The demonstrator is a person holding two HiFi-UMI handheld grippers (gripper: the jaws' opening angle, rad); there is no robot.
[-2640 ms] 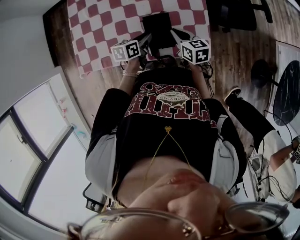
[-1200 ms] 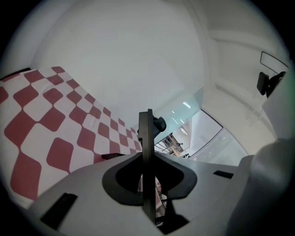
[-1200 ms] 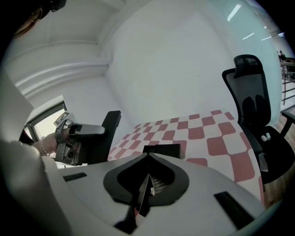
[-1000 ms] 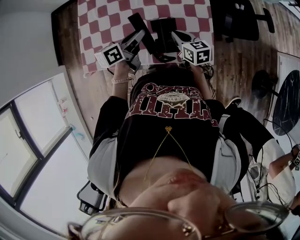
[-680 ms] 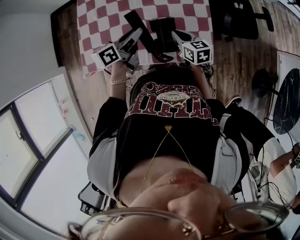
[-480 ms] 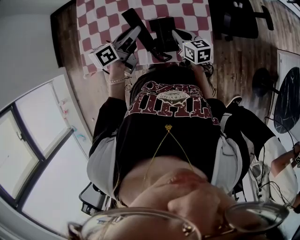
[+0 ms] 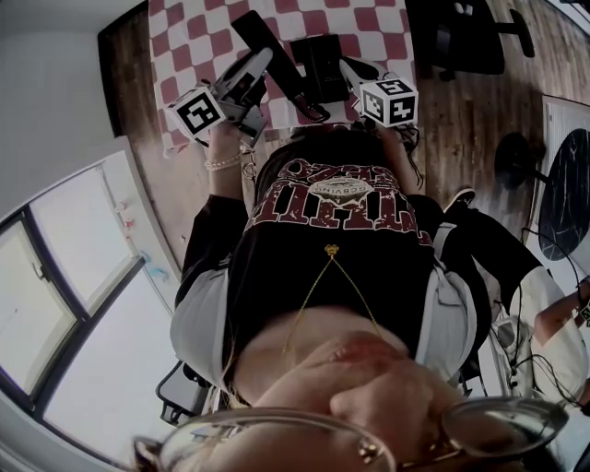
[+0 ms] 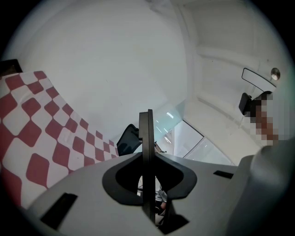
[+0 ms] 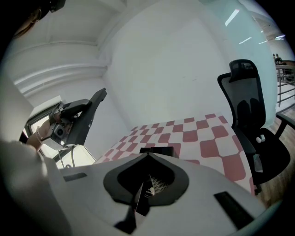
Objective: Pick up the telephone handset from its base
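Upper left of head view: left gripper (image 7: 261, 64), fingers clenched on handset (image 7: 254, 28), raised off base (image 7: 319, 61) above checked worktop (image 7: 373, 18). Right gripper (image 7: 347, 67) beside base, fingers closed, nothing between. Lift judged done; only holding clear left. No brand readable; shirt print upside down, illegible.

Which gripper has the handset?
The left gripper: the black handset is clamped in its jaws, lifted off the base. The right gripper sits at the base.
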